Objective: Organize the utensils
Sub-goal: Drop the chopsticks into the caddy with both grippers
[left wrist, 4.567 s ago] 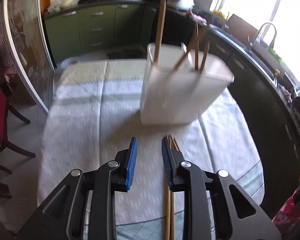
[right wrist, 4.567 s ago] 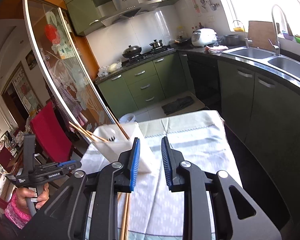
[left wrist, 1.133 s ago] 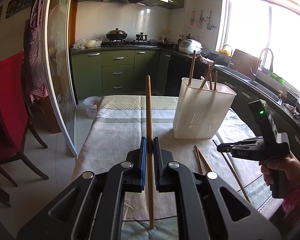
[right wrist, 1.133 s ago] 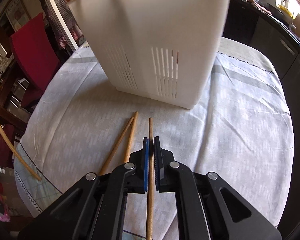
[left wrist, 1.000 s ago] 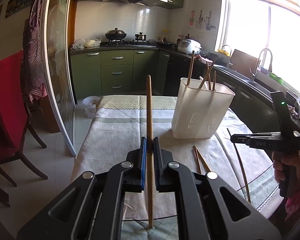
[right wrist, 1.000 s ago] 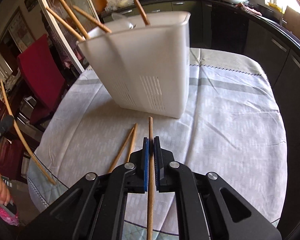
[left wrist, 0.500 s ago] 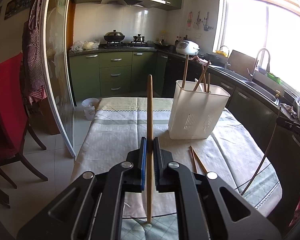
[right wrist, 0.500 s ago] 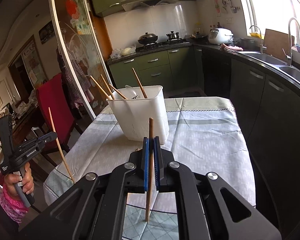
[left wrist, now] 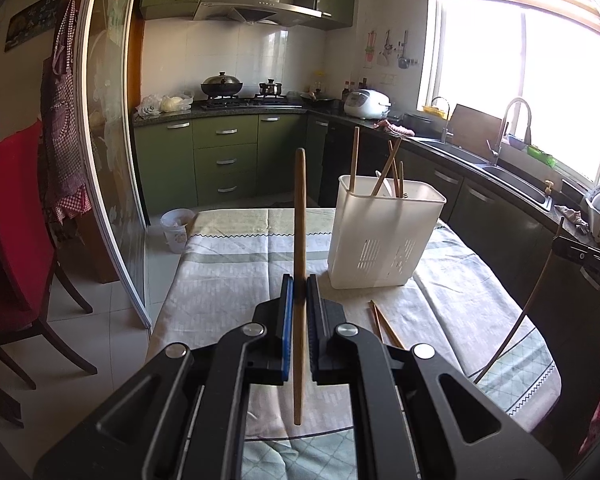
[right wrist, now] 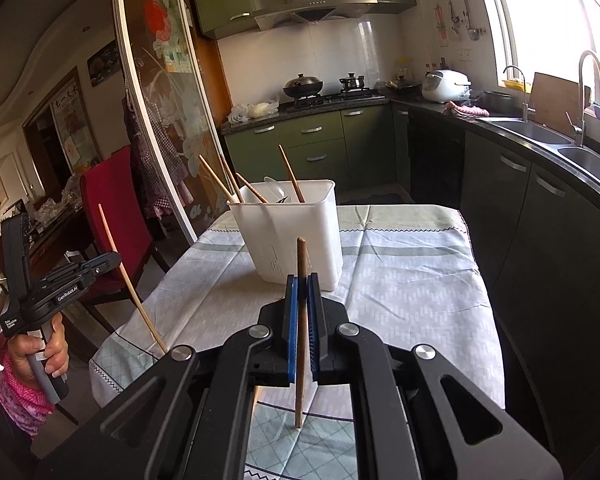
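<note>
Each hand-held gripper [left wrist: 299, 292] pinches an upright chopstick [left wrist: 299, 216] above the table.

Matt wooden chopstick [left wrist: 299, 216]; translucent white plastic holder [left wrist: 384, 236] (smooth, slotted); woven cloth tablecloth [left wrist: 228, 272].

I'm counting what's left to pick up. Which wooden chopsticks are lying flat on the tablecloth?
The pair of wooden chopsticks lying just in front of the white plastic utensil holder. The others stand in the holder or are clamped in a gripper.
</note>
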Motion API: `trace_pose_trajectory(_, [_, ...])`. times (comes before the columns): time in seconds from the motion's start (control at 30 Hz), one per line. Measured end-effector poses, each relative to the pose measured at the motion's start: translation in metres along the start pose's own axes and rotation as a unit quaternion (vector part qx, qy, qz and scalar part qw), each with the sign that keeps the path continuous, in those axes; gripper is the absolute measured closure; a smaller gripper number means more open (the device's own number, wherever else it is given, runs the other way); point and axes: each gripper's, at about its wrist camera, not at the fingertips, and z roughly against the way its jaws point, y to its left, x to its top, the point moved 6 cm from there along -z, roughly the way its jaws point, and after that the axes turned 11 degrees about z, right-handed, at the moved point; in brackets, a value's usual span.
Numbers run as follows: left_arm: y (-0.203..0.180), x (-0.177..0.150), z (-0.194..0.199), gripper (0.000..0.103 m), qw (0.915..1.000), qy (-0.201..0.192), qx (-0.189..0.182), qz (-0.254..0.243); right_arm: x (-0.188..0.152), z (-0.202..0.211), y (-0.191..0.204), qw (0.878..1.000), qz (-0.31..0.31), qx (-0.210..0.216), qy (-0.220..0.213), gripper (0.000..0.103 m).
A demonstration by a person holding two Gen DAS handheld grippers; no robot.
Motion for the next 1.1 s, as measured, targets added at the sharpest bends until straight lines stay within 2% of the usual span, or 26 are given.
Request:
trace_pose_trajectory(0.27, [-0.012, 0.015, 0.004, 0.097, 0.9998, -0.009, -0.016, -0.003, 0.009, 0.007, 0.0, 1.0, 0.003, 0.01, -0.005, 0.097])
trace_pose_trajectory(0.43, [-0.028, 0.048, 0.014, 0.097, 0.9986, -0.038, -0.036, -0.008, 0.025, 0.014, -0.001, 1.0, 0.004, 0.013, -0.016, 0.097])
trace_pose_trajectory(0.63, [-0.057, 0.097, 0.016, 0.097, 0.995, -0.08, -0.057, -0.017, 0.067, 0.034, -0.004, 0.998, 0.016, 0.003, -0.058, 0.097])
trace_pose_trajectory(0.87, [-0.093, 0.152, 0.004, 0.097, 0.9868, -0.133, -0.091, -0.014, 0.097, 0.041, -0.002, 0.996, 0.023, -0.001, -0.081, 0.097])
trace_pose_trajectory(1.0, [-0.106, 0.168, -0.01, 0.097, 0.9829, -0.161, -0.088, -0.016, 0.101, 0.039, -0.006, 0.996, 0.02, -0.001, -0.081, 0.097])
trace_pose_trajectory(1.1, [-0.112, 0.173, -0.028, 0.097, 0.9825, -0.164, -0.089, -0.013, 0.104, 0.038, -0.01, 0.996, 0.017, -0.003, -0.082, 0.097])
